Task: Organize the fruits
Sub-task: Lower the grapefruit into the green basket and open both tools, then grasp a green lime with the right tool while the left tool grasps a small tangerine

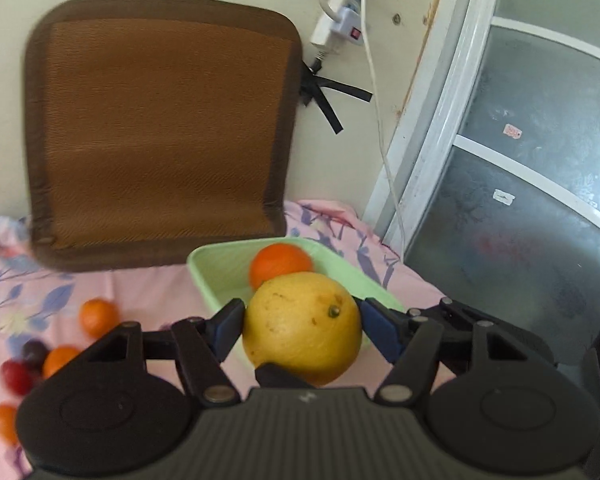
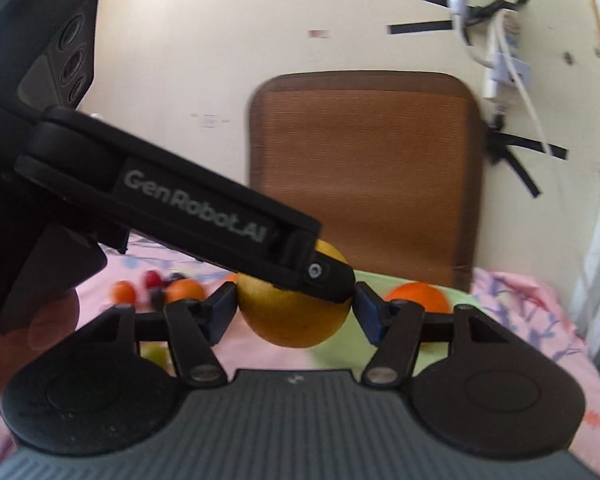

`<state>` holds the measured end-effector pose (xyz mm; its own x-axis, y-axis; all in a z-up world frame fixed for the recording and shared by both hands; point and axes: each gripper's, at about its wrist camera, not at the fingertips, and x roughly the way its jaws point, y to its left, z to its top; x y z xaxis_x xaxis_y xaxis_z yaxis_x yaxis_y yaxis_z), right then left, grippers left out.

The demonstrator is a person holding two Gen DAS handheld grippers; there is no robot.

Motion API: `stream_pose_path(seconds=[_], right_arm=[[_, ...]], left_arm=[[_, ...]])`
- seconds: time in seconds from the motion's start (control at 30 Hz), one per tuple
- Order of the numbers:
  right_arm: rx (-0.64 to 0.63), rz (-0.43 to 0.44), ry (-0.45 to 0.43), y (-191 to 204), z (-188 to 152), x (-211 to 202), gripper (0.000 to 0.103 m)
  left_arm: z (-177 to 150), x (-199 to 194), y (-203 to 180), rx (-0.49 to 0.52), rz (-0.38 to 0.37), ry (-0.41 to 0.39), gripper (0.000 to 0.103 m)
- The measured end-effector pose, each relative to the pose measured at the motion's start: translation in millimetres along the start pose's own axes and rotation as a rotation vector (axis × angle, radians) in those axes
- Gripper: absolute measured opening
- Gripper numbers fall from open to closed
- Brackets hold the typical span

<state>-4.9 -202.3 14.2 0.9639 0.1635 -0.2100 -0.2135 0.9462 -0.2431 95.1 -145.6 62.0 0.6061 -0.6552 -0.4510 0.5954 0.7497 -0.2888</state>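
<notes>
Left wrist view: left tongs [image 1: 302, 326] pinch the big yellow round citrus [image 1: 302, 328] — right tongs' [image 2: 296, 306] grip uncertain; it could roll off, missing the pale green tray [image 1: 216, 268].

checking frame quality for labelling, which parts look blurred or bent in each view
Left wrist view: brown mat edges and small oranges smeared, yellow fruit sharp, window frame bowed. Right wrist view: left tool and green tray soft, wall edge curved.

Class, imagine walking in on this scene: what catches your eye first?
A big yellow citrus fruit sits between the fingers of both claws, just in front of a pale green dish holding an orange. Behind stands a brown woven mat against the wall.
</notes>
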Motion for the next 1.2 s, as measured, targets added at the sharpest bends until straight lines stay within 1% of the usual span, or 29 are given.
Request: stream_pose_path(seconds=[0.17, 0.33, 0.5, 0.63, 0.67, 0.73, 0.8, 0.9, 0.97, 1.03, 1.07, 1.1, 1.13, 1.2], right_arm=[[0.055, -0.057, 0.018, -36.1, -7.7, 20.9, 0.065], [0.067, -0.152, 0.095, -50.1, -13.7, 29.4, 0.066], [0.085, -0.231, 0.15, -62.9, -18.9, 39.3, 0.066], [0.024, -0.335, 0.112, -60.3, -22.9, 38.3, 0.068], [0.025, -0.334, 0.109, -61.4, -24.2, 37.7, 0.068], [0.061, -0.301, 0.106, -67.0, -25.7, 35.7, 0.068], [0.086, -0.287, 0.084, -70.5, -25.8, 30.9, 0.067], [0.137, -0.265, 0.045, -74.7, -26.8, 21.6, 0.067], [0.163, -0.267, 0.022, -76.6, -27.1, 17.1, 0.066], [0.191, -0.267, -0.001, -80.8, -26.0, 15.9, 0.065], [0.204, -0.265, -0.015, -81.5, -26.1, 13.5, 0.063], [0.215, -0.263, -0.03, -81.1, -26.6, 10.4, 0.059], [0.221, -0.257, -0.044, -80.5, -26.1, 8.4, 0.051], [0.221, -0.248, -0.075, -77.1, -26.4, 4.2, 0.043]], left_arm=[[11.9, 48.3, -10.1, -0.006, 0.0, 0.054, 0.066], [12.9, 82.7, -24.7, -0.001, -0.023, 0.109, 0.066], [10.8, 103.5, -35.3, 0.005, -0.027, 0.143, 0.067], [5.3, 106.2, -39.8, 0.027, -0.011, 0.151, 0.067], [4.5, 103.6, -39.3, 0.027, -0.005, 0.145, 0.067], [4.6, 90.6, -34.2, 0.007, 0.004, 0.124, 0.067], [5.3, 67.9, -26.3, -0.019, -0.004, 0.079, 0.067], [4.7, 17.6, -7.9, -0.057, 0.0, -0.007, 0.069], [0.6, -21.1, 12.0, -0.089, 0.042, -0.064, 0.071], [-8.6, -54.5, 33.4, -0.115, 0.123, -0.1, 0.071], [-15.5, -71.9, 46.7, -0.126, 0.194, -0.11, 0.071], [-22.3, -84.4, 58.2, -0.138, 0.262, -0.111, 0.071], [-30.4, -96.8, 71.6, -0.156, 0.336, -0.103, 0.071], [-48.0, -116.3, 95.0, -0.204, 0.429, -0.085, 0.071]])
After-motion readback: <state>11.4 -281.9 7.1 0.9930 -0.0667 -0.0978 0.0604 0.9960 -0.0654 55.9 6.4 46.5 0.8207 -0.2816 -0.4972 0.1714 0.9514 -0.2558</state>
